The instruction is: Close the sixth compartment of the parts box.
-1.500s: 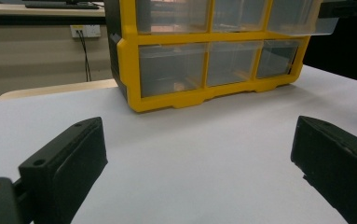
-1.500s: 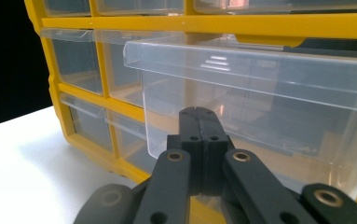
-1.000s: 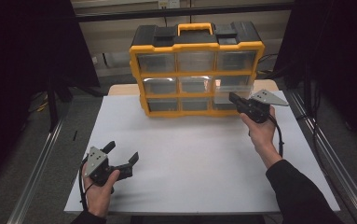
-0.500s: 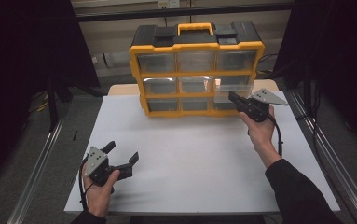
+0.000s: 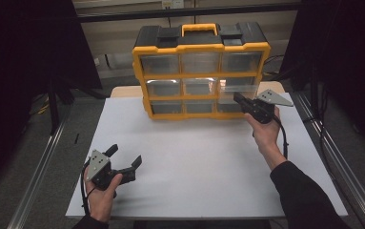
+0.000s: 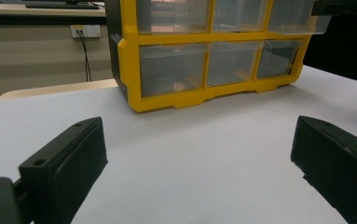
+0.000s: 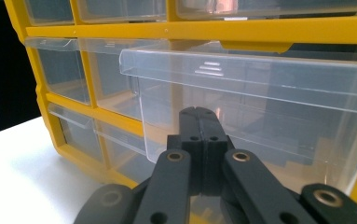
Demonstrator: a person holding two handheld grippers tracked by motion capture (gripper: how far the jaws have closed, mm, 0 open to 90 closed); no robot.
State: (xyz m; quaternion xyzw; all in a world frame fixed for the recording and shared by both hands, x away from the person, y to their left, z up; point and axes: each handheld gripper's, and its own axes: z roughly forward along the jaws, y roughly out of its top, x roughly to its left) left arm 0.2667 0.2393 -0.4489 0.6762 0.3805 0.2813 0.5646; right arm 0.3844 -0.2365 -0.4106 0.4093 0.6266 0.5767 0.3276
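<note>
A yellow-and-black drawer organizer (image 5: 200, 71) with clear drawers stands at the far side of the white table (image 5: 204, 162). Its middle-row right drawer (image 7: 260, 112) is pulled partway out (it juts forward of its neighbours), and the right gripper (image 5: 239, 99) sits right at that drawer's front with its jaws pressed together; whether they pinch the drawer's lip or merely touch it cannot be told. The left gripper (image 5: 124, 159) rests near the table's near-left corner, well apart from the organizer, jaws spread wide with nothing between them.
</note>
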